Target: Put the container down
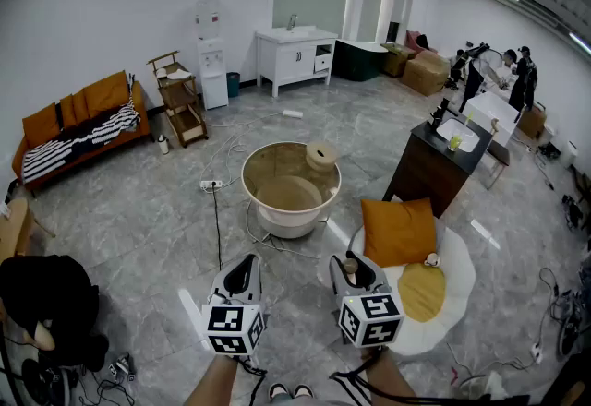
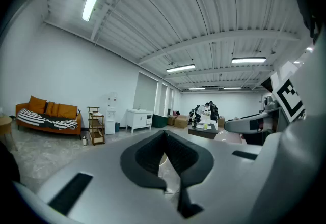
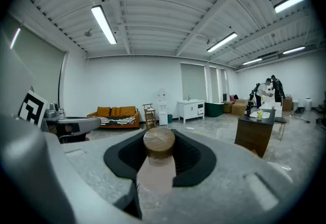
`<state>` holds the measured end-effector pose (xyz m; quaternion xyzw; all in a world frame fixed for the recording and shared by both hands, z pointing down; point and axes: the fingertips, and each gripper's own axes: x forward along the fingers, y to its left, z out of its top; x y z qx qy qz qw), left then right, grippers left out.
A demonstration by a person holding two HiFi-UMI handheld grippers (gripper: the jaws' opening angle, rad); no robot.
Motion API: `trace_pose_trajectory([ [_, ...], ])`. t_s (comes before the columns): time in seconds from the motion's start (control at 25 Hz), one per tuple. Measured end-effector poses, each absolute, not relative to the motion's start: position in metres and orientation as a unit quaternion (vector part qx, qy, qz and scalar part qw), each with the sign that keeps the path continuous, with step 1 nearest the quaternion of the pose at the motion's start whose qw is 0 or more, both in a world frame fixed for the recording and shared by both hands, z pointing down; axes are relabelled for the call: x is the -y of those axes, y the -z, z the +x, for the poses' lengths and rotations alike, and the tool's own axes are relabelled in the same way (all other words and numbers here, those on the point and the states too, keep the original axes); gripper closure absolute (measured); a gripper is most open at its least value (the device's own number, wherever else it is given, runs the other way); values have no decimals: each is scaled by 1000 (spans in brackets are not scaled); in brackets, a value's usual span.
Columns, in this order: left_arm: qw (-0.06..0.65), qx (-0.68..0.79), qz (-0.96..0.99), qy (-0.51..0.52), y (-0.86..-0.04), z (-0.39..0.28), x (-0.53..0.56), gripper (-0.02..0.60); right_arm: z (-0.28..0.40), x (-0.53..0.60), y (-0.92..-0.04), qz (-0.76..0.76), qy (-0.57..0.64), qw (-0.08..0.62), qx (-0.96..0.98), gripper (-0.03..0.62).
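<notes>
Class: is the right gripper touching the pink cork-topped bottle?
Touching: the right gripper view shows the right gripper clamped on the pink cork-topped bottle between its fingers.

Two in all: left hand-held gripper [image 1: 242,277], right hand-held gripper [image 1: 356,271]. One container [image 3: 155,159] (cork-topped, between the right one's jaws). Ahead of both: one round tub [image 1: 291,224], one orange cushion [image 1: 399,231], one dark worktop [image 1: 429,175]. Farther ahead: one sofa [image 1: 83,118], one water dispenser [image 1: 211,63], one white cabinet [image 1: 295,58], two people [image 1: 482,74].
</notes>
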<state>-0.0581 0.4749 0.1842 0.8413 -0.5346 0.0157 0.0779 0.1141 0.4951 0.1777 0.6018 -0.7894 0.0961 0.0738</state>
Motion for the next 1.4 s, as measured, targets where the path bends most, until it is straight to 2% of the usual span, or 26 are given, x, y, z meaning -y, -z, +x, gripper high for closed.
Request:
trace_pose_trajectory([
  [0.84,82,526,846,-15,-193,-67,-453,578,109,-479,-191,609,-130,54,781,464],
  [1.4,89,550,830,-12,-198,-47,-351,578,137,-366,-192,596,-125,61,791,464],
])
